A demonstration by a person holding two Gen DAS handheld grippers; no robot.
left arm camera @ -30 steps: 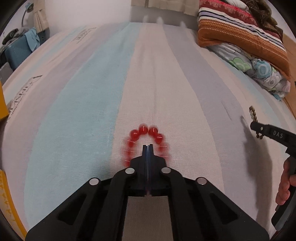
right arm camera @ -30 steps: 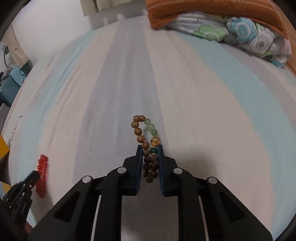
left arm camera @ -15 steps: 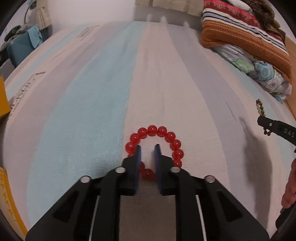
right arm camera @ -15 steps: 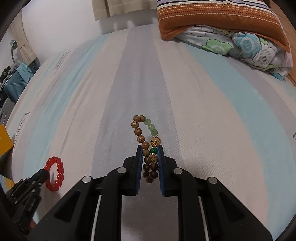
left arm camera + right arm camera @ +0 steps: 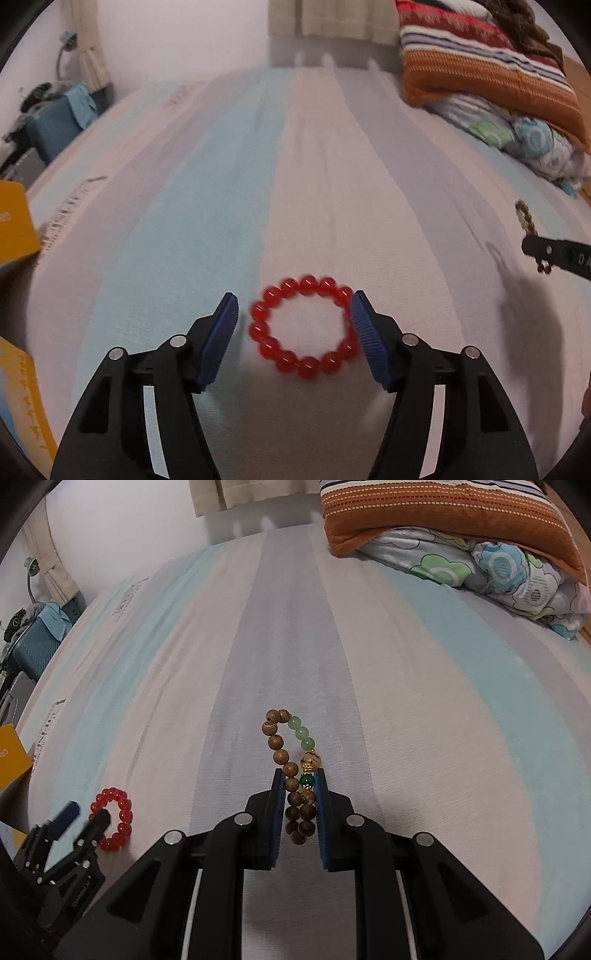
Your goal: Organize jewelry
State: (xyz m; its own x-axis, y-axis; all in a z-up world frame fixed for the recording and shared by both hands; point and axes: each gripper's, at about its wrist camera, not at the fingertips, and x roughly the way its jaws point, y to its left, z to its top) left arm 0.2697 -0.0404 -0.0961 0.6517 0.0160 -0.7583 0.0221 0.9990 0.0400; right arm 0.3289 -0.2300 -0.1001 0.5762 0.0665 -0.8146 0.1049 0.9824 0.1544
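Observation:
A red bead bracelet [image 5: 308, 363] lies flat as a round ring on the striped bedsheet [image 5: 207, 229]. My left gripper [image 5: 293, 295] straddles it with its jaws opening, and the blue pads stand on either side without pressing it. From the right wrist view, the same red bracelet [image 5: 123, 805] and left gripper [image 5: 86, 814] sit at the lower left. My right gripper [image 5: 299, 771] is shut on a bracelet of brown wooden and green beads [image 5: 276, 742], whose loop sticks out beyond the fingertips above the sheet. That right gripper [image 5: 535, 251] also shows at the left view's right edge.
Folded striped and floral blankets [image 5: 461, 528] are piled at the far right of the bed. A yellow box [image 5: 14, 221] sits at the left edge, with another yellow edge [image 5: 22, 398] lower down. A blue bag [image 5: 33, 642] stands beside the bed at far left.
The left jaws went from shut on the red bracelet to wide apart. The bracelet dropped onto the sheet and spread into a ring. The right gripper kept its grip and place.

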